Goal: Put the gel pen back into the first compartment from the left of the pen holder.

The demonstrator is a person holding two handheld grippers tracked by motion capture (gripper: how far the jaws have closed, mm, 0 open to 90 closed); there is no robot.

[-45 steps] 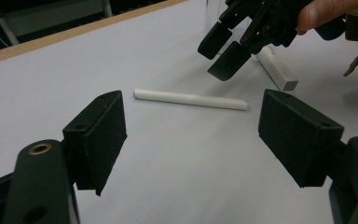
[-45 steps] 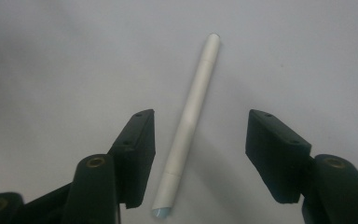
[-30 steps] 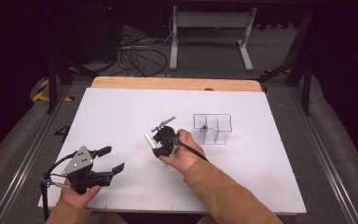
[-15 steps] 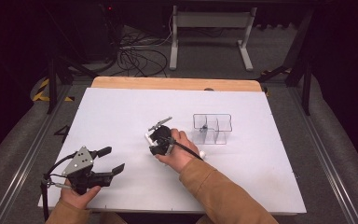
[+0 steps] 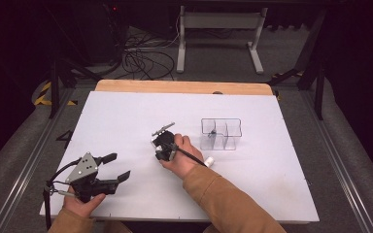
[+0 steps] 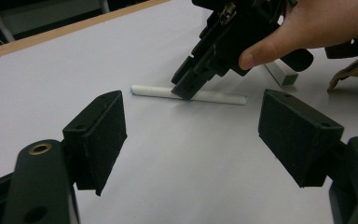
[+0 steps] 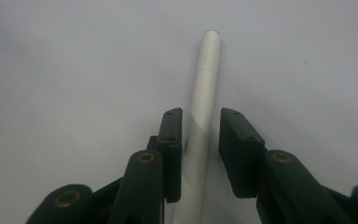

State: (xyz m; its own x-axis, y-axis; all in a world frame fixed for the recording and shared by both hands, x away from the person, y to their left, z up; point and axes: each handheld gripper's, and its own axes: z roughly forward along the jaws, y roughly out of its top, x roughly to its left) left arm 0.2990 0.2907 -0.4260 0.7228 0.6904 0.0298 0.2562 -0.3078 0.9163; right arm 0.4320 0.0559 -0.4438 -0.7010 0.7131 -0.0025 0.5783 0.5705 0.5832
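A white pen (image 7: 204,88) lies flat on the white table (image 5: 126,116). My right gripper (image 7: 200,140) points down over it, one pad on each side of the barrel. Its jaws have just been closing, and a thin gap still shows beside the pen. In the left gripper view the right gripper (image 6: 189,86) touches down on the middle of the pen (image 6: 223,97), with a thumb on its body. In the high view the right gripper (image 5: 161,151) is at the table's middle. My left gripper (image 5: 120,165) rests at the near left, its jaws wide open and nothing between them (image 6: 191,140).
A clear plastic divided box (image 5: 221,133) stands right of the middle. A small white piece (image 5: 209,159) lies beside the right wrist and appears again as a white piece (image 6: 279,72) with a grey end. A wooden strip (image 5: 184,87) runs along the far edge.
The right gripper has shifted slightly left and settled lower over the table. The left gripper and the clear box have stayed put.
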